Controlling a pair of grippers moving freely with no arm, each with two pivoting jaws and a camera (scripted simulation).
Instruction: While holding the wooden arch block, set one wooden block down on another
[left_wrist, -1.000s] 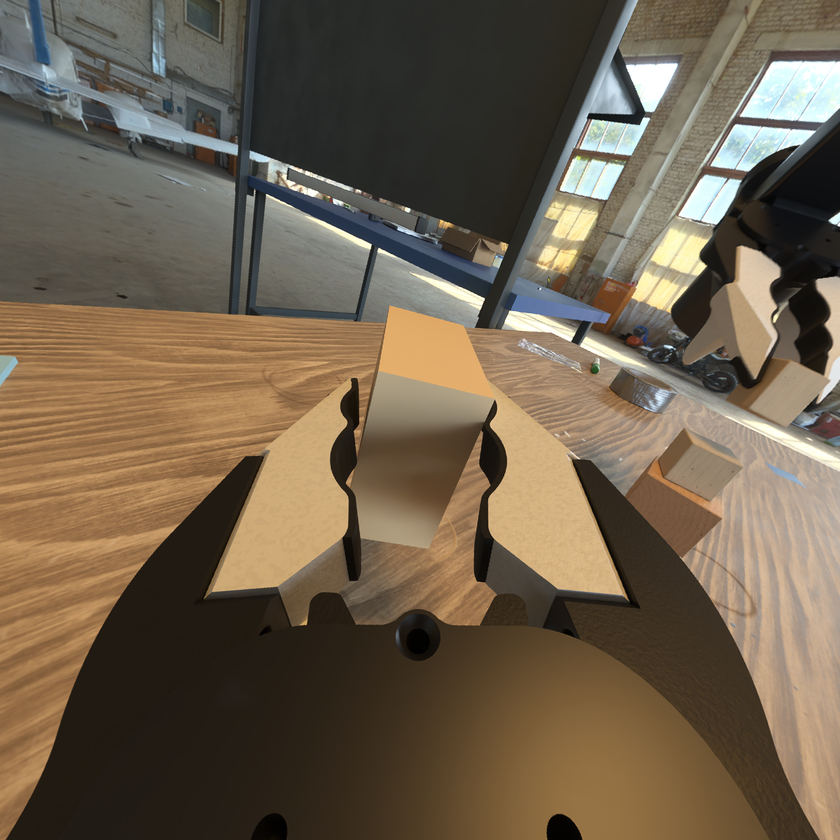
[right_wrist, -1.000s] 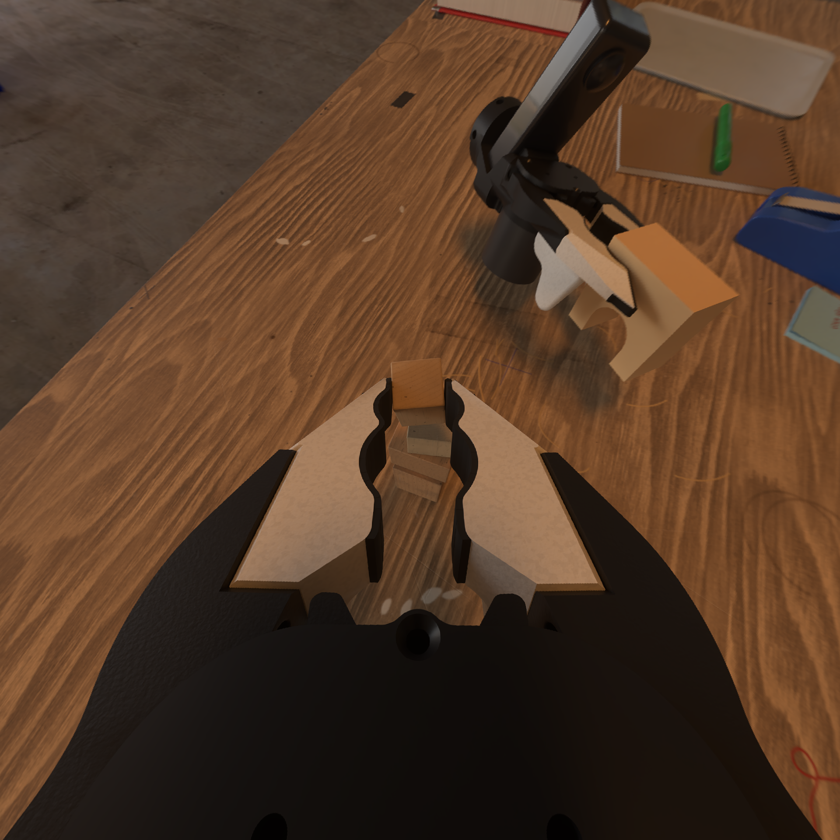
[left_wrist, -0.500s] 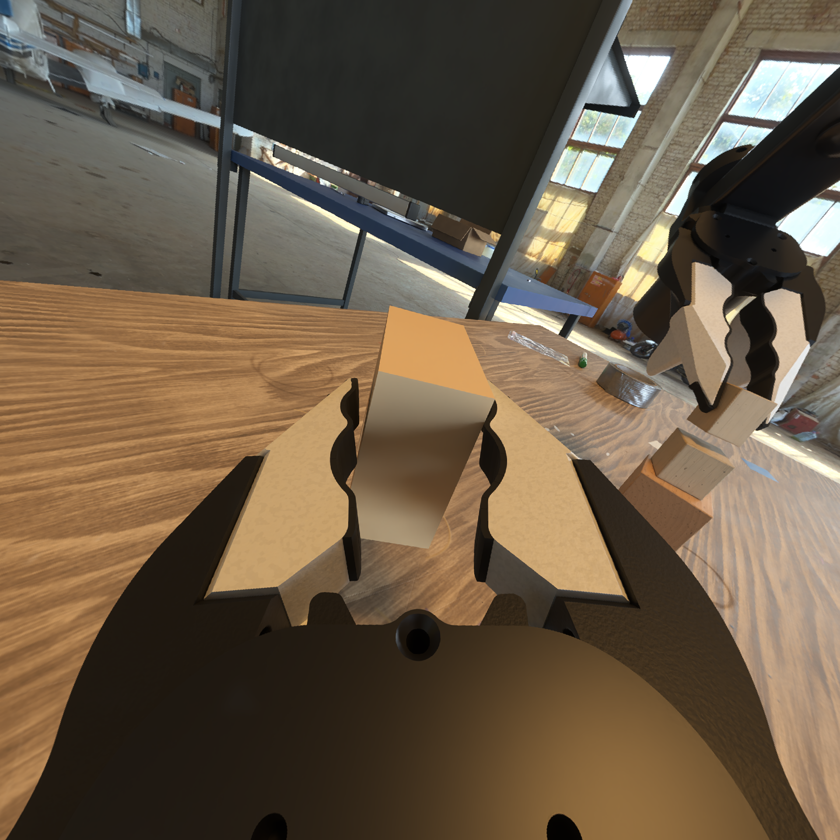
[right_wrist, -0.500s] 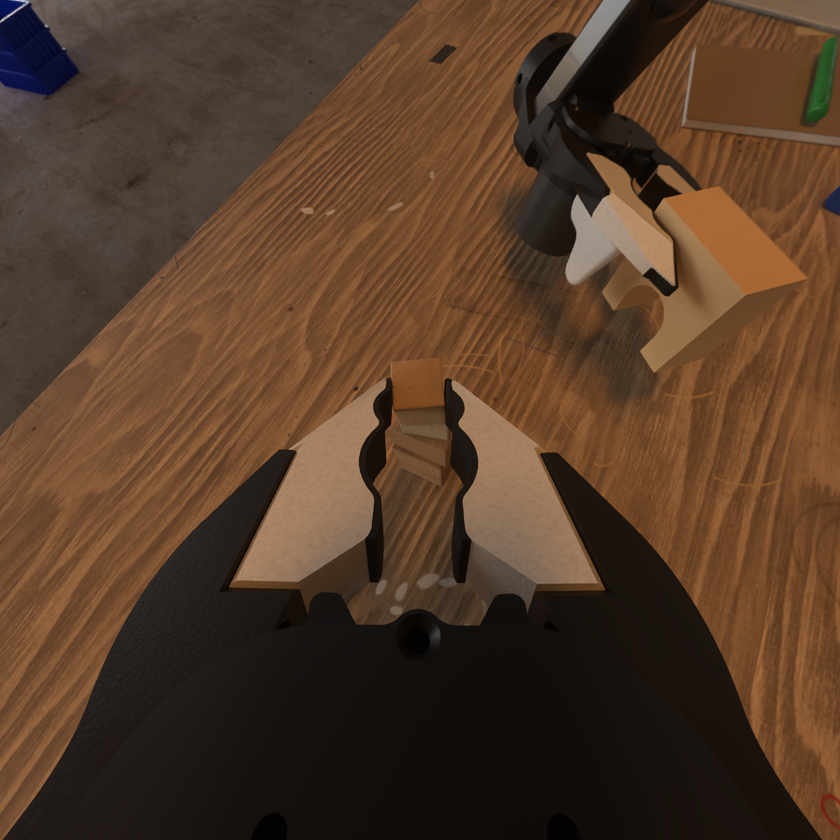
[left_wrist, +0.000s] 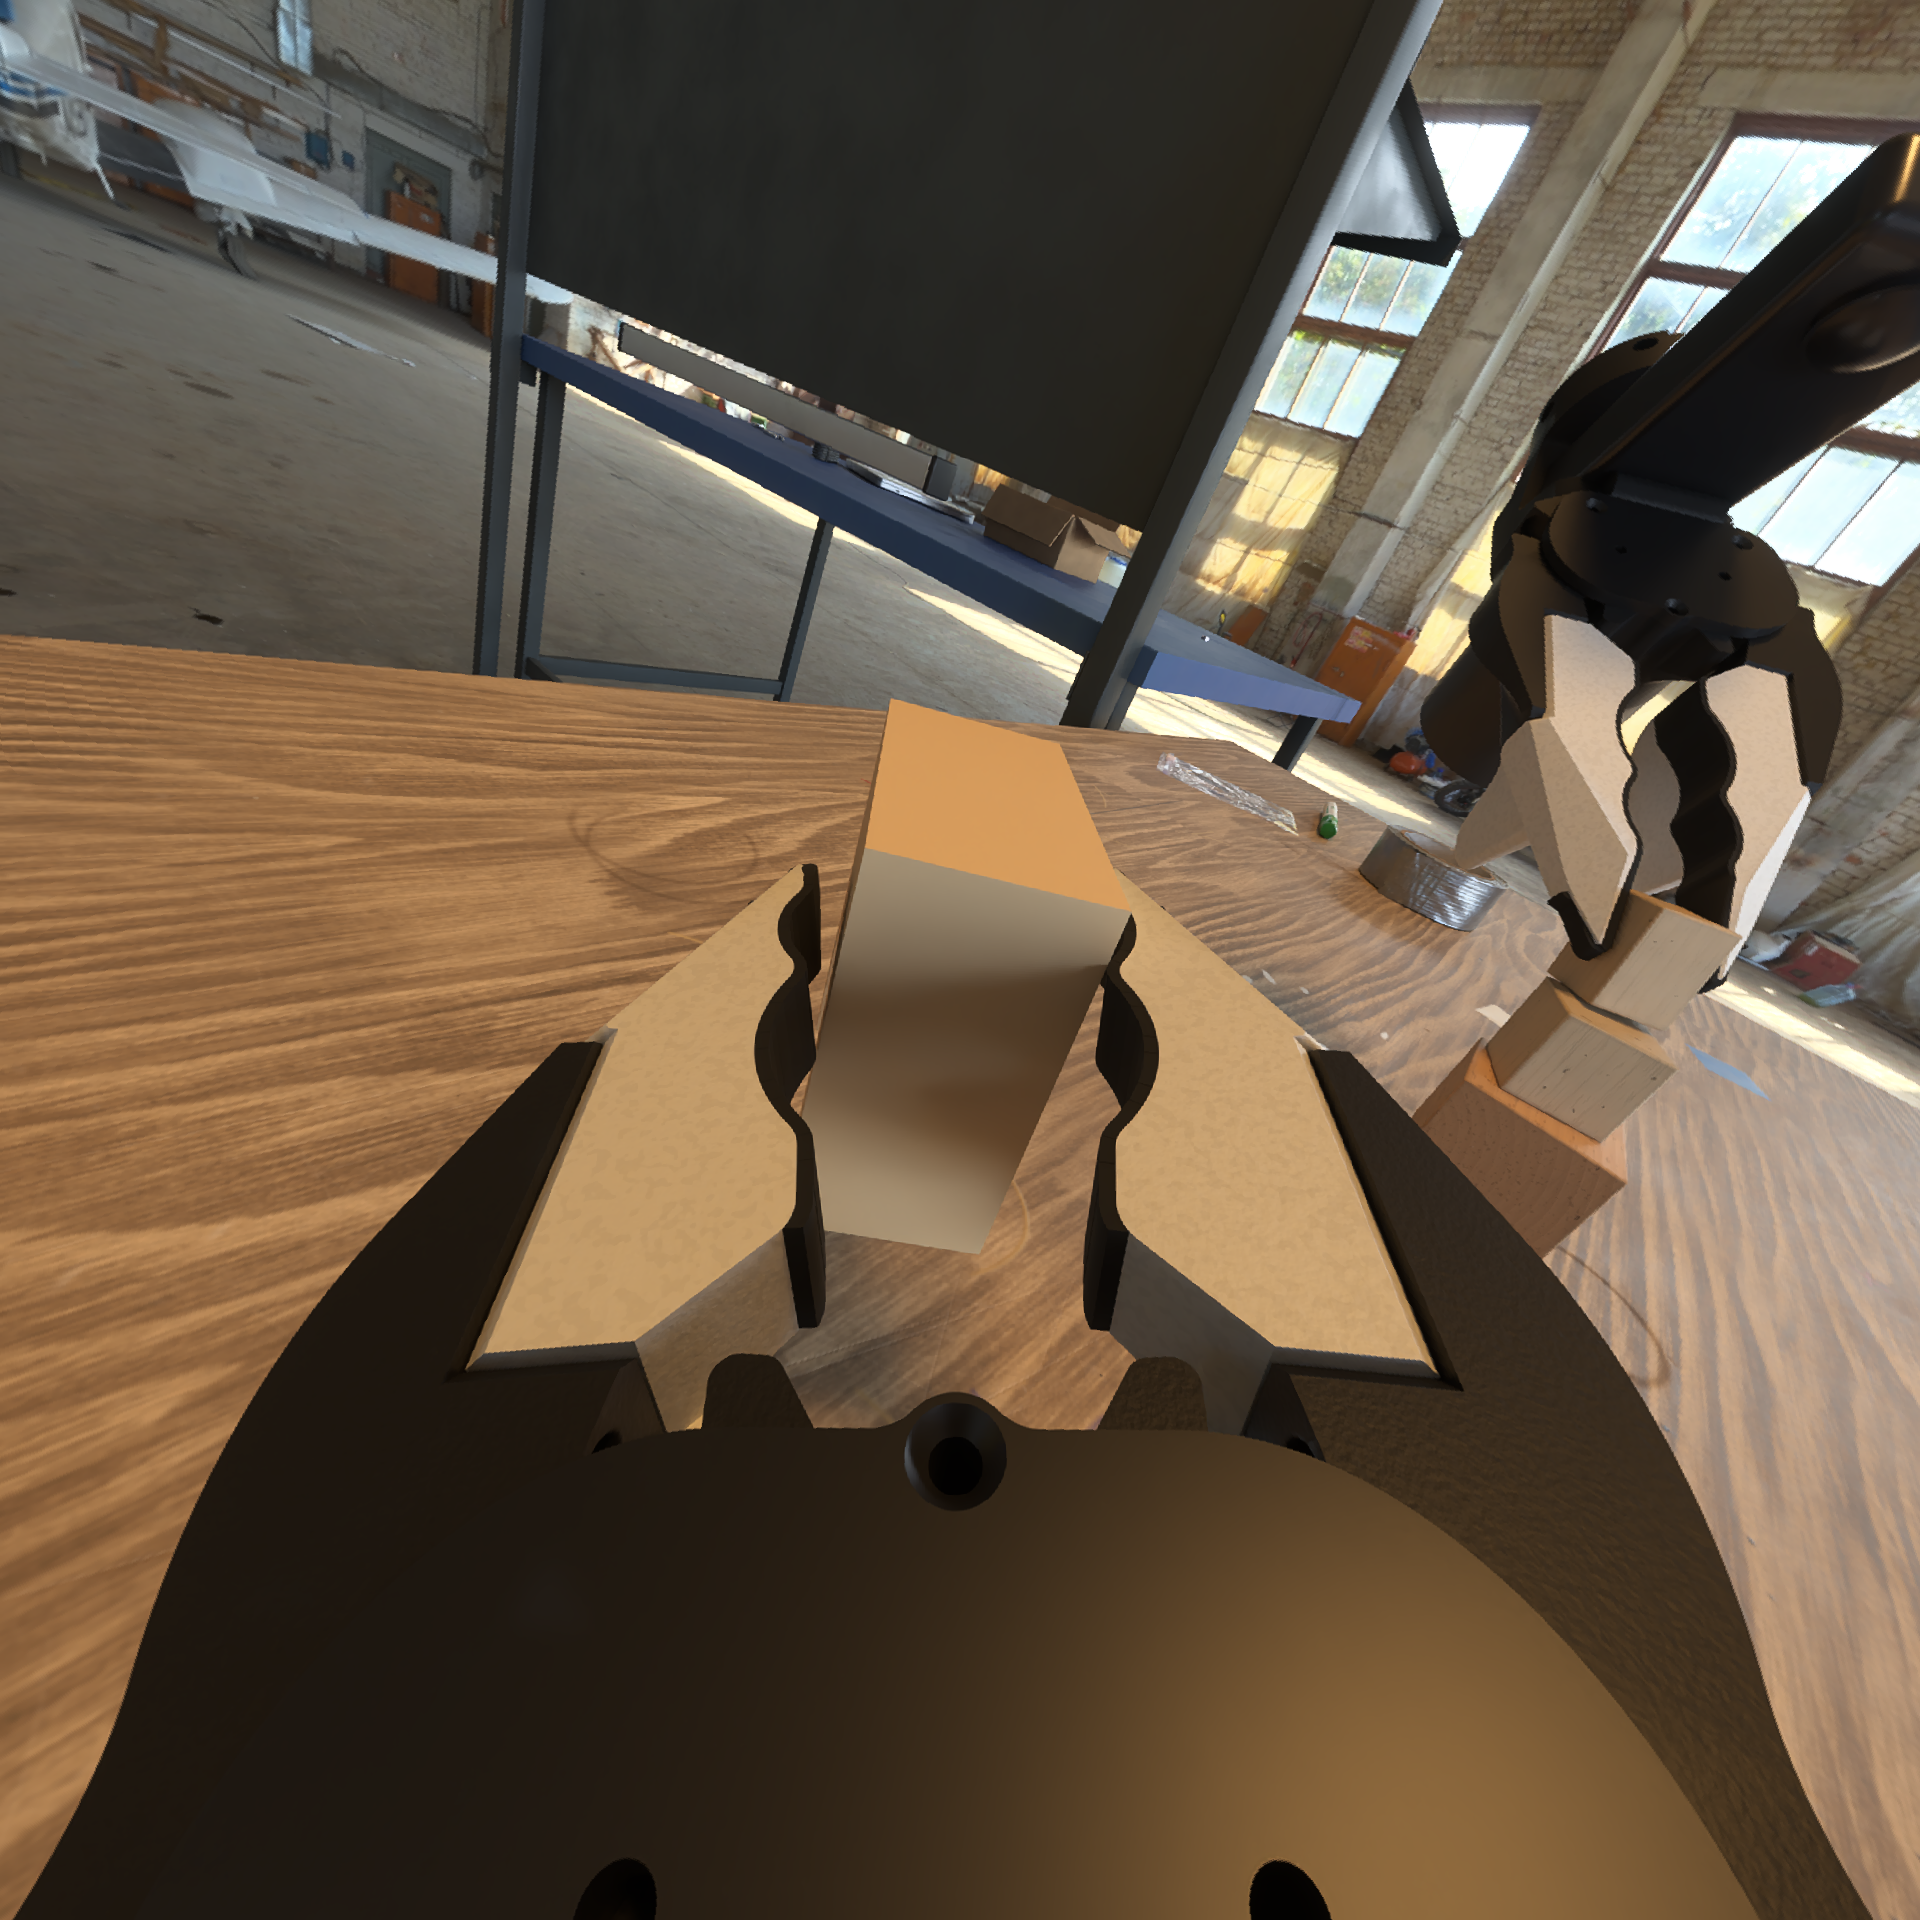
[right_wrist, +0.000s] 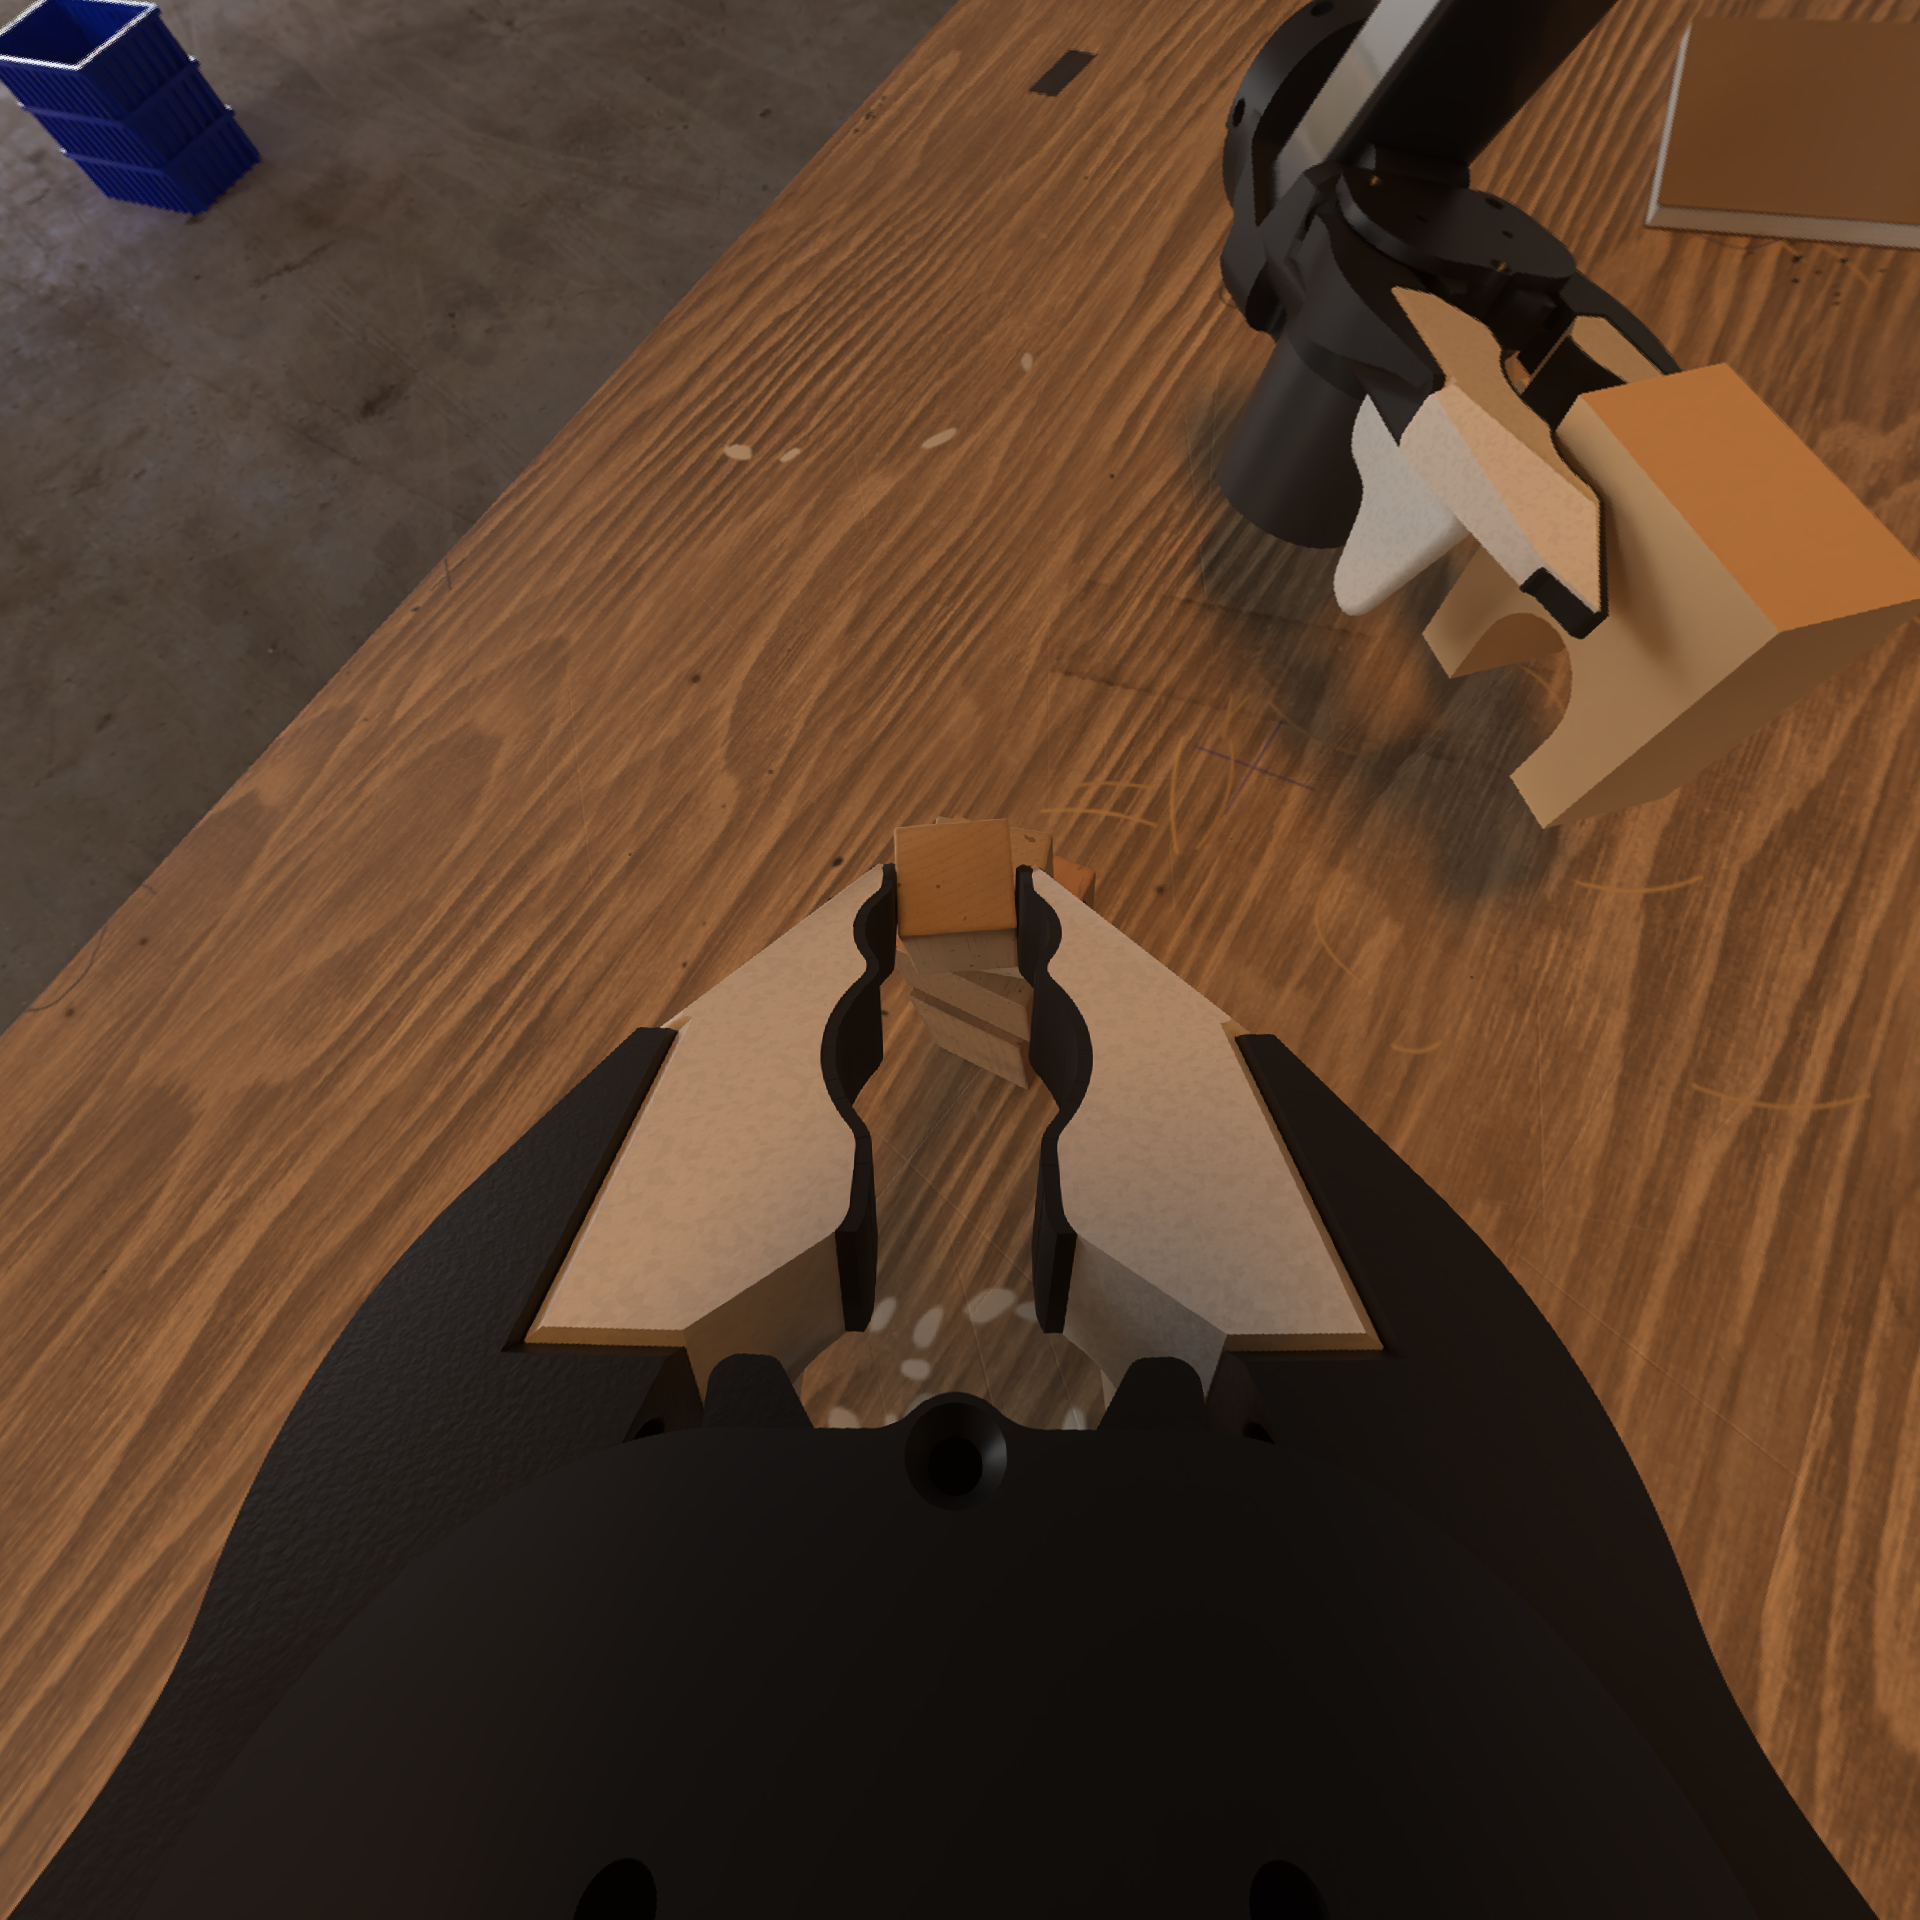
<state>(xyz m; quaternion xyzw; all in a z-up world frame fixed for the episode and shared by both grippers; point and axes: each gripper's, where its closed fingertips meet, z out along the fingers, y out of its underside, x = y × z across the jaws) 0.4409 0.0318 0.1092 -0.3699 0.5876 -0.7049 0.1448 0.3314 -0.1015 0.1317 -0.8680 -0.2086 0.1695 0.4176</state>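
Note:
My left gripper (left_wrist: 966, 904) is shut on the wooden arch block (left_wrist: 966, 1039) and holds it just above the table (left_wrist: 312, 935); both also show in the right wrist view, the gripper (right_wrist: 1558, 520) and the arch block (right_wrist: 1704, 582). My right gripper (right_wrist: 956, 883) is shut on a small wooden cube (right_wrist: 954, 878). In the left wrist view that cube (left_wrist: 1662, 956) sits right at the top of a second pale cube (left_wrist: 1579, 1060), which rests turned on a bigger brown block (left_wrist: 1517, 1153). I cannot tell if the two cubes touch.
A grey tape roll (left_wrist: 1434, 883), a clear wrapper (left_wrist: 1226, 779) and a small green thing (left_wrist: 1328, 826) lie beyond the stack. A brown notebook (right_wrist: 1787, 135) lies behind the left gripper. The table edge (right_wrist: 468, 582) runs diagonally to the left, with blue crates (right_wrist: 125, 114) on the floor.
My right gripper has come down with its cube from above and beside the stack to right on top of the second cube. The left gripper still holds the arch block.

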